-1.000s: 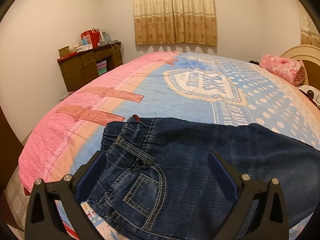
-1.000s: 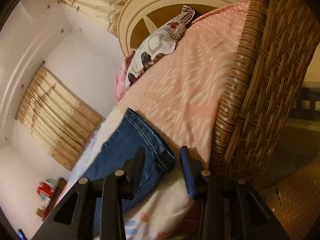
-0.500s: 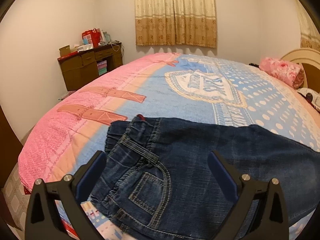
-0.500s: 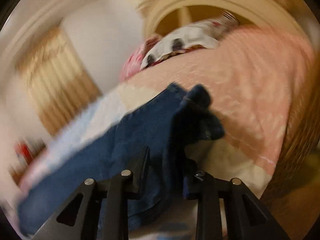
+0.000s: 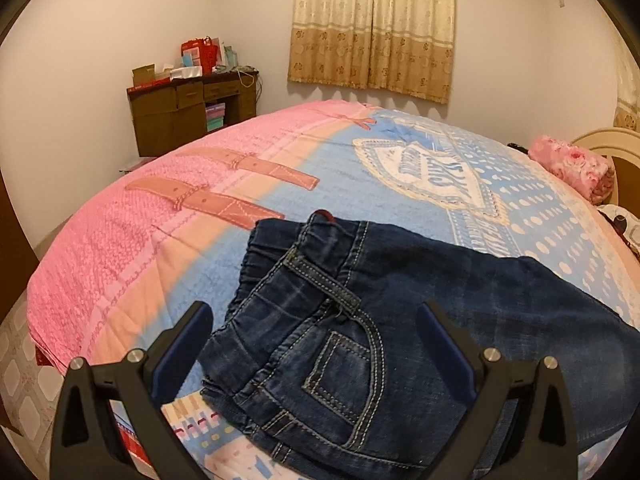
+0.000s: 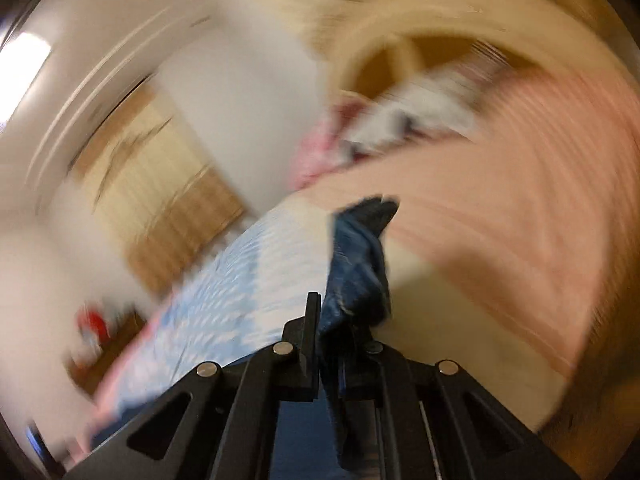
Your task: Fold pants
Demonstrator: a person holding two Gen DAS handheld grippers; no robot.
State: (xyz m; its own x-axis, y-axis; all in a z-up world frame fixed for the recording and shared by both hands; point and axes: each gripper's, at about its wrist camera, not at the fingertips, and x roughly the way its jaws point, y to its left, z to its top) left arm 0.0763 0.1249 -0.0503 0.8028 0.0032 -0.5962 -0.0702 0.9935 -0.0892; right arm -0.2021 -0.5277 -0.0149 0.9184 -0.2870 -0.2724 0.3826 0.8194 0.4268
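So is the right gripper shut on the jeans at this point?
Yes, shut: the right gripper pinches bunched denim of the jeans, fabric standing out between its jaws.

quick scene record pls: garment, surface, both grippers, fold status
garment: jeans, waist end flat
surface: bed, pink and blue cover
left gripper: open, over the waistband, not touching
right gripper: shut on the jeans' leg end, jaws just closed on it
fold status: not yet folded
view note: right wrist view blurred

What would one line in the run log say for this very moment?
task: fold pants | left gripper: open over jeans waistband | right gripper: just closed, clamped on jeans hem | bed: jeans lying flat
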